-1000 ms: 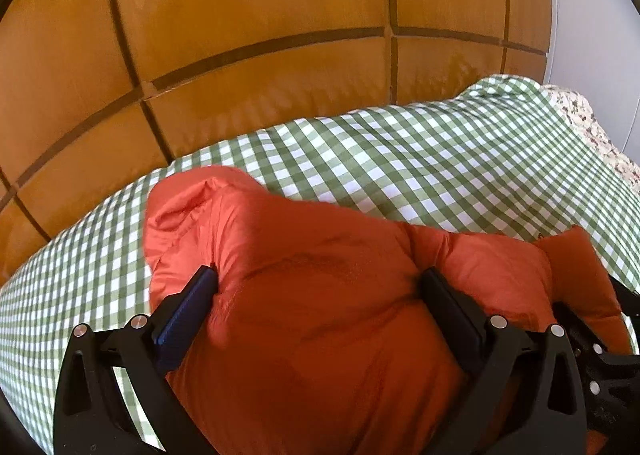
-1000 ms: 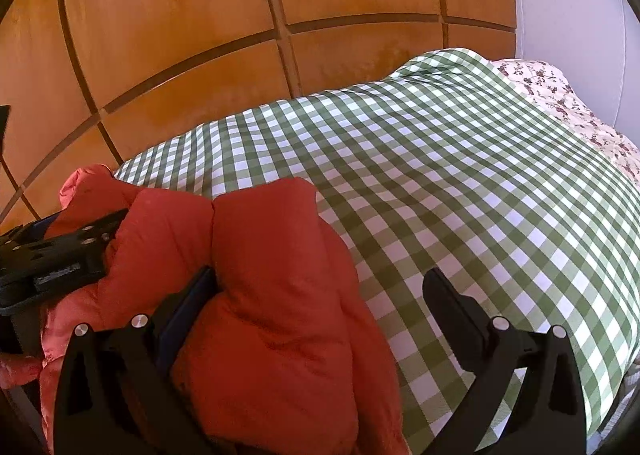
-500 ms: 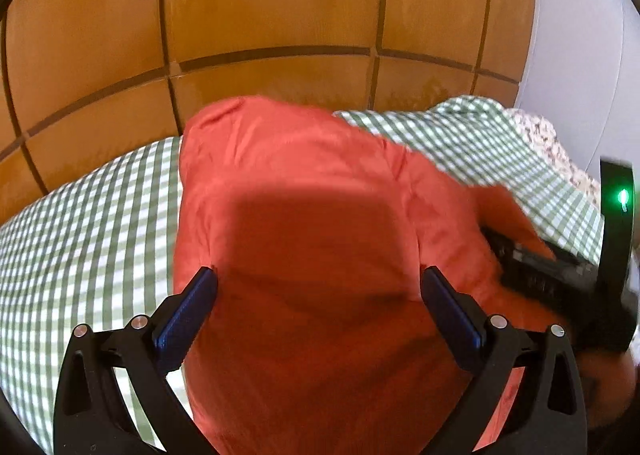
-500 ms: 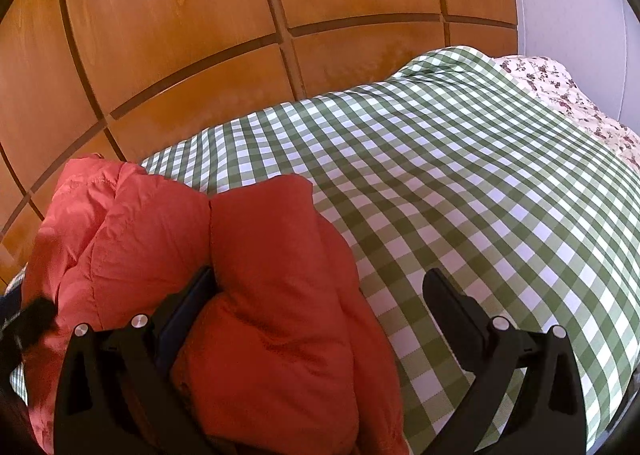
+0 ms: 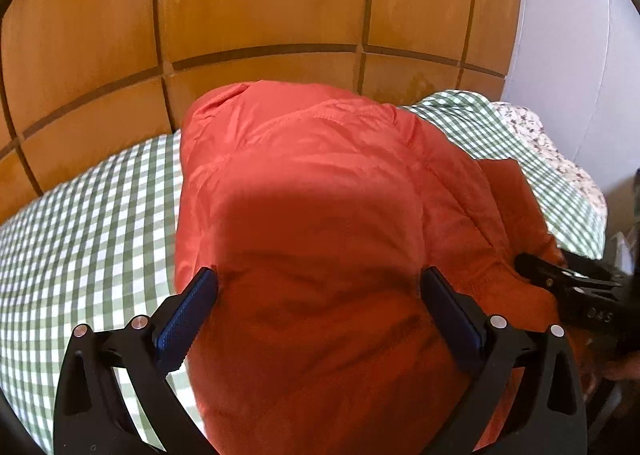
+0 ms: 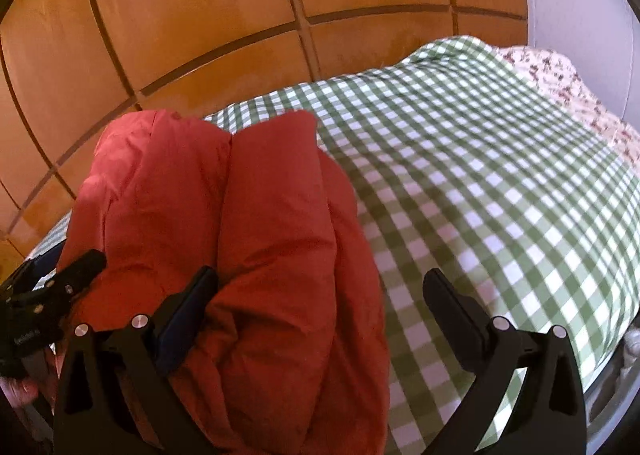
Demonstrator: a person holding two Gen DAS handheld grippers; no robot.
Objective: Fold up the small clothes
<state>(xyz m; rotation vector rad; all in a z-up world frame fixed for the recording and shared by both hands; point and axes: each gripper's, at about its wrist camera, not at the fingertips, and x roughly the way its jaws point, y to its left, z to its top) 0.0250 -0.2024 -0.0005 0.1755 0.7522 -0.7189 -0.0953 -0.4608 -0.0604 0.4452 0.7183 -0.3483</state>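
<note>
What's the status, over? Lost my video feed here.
Left claw open, orange garment bulging between its fingers. Right claw open, garment's edge inside. Garment bunched on checked bedspread, not yet flat. Nothing in the way.

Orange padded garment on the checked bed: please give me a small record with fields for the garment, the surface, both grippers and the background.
garment: orange padded garment, bunched, lying on the cover
surface: green-and-white checked bed cover
left gripper: open, fingers either side of the garment
right gripper: open, garment fills its left half
background: orange wooden panelled wall
also: floral fabric at the far corner
</note>
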